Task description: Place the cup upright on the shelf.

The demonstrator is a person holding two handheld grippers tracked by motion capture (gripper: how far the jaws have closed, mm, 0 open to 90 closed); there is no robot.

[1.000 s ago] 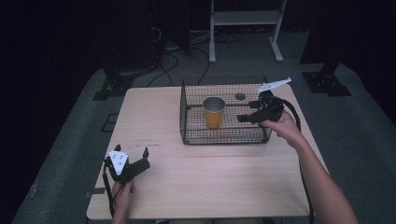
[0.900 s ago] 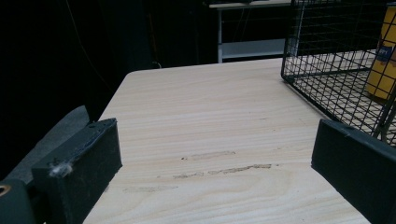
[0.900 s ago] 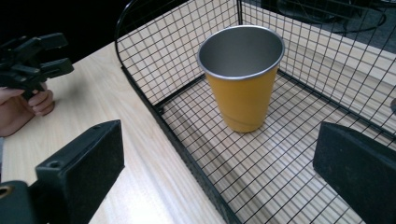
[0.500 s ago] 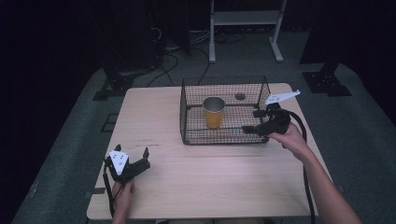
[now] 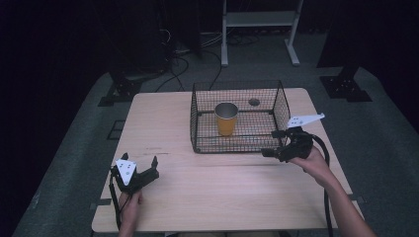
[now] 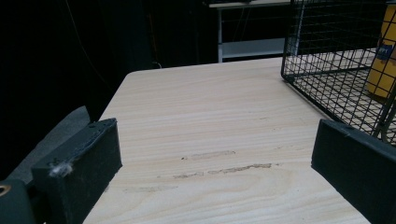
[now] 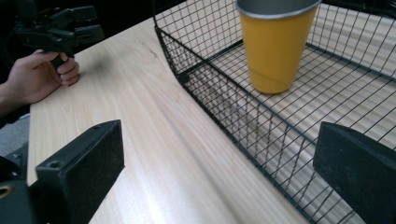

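An orange cup (image 5: 226,118) with a grey metal rim stands upright inside a black wire basket (image 5: 197,123) at the back middle of the wooden table (image 5: 222,187). My right gripper (image 5: 274,143) hovers open just outside the basket's front right corner, with nothing between its jaws. Its own view shows the cup (image 7: 275,44) behind the basket's mesh (image 7: 219,100). My left gripper (image 5: 140,164) rests open near the table's front left, held by a hand, empty. In the left gripper view the basket (image 6: 336,70) and cup (image 6: 384,56) are at the far right.
A round hole (image 5: 254,102) in the tabletop shows behind the basket. The other hand with the left gripper (image 7: 58,28) appears far off in the right gripper view. A white metal stand (image 5: 259,19) and cables lie on the floor beyond the table.
My right gripper has drawn back from over the basket's right side toward the front, down to the basket's front right corner. The left gripper has stayed put.
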